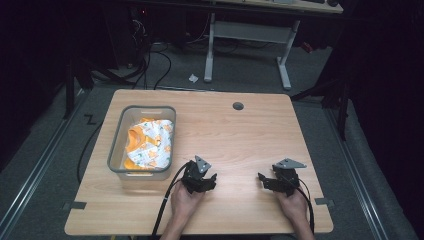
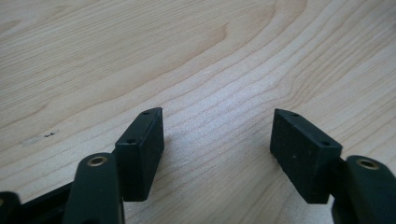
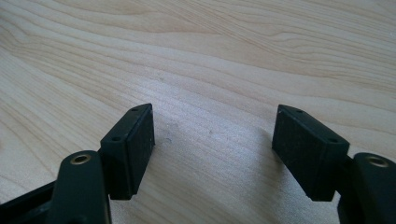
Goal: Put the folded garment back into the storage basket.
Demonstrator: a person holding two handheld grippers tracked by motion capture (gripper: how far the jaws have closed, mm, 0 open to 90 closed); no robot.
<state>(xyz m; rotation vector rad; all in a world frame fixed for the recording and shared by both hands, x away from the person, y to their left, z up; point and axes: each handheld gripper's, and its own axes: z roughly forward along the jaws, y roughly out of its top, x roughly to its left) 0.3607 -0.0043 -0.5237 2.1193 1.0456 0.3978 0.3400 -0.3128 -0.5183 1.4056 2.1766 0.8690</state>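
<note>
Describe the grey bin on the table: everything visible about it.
The bin is a rectangular tub of translucent grey plastic, as it looks, with rounded corners and a thick rim. It stands upright on the left part of the wooden table, open-topped. Inside lies crumpled cloth, white with orange patches and small green marks. The left gripper sits near its front right corner, apart from it.

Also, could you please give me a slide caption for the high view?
Two hand-held tongs, left and right, open on a wooden table beside a grey bin of orange-and-white cloth.
</note>
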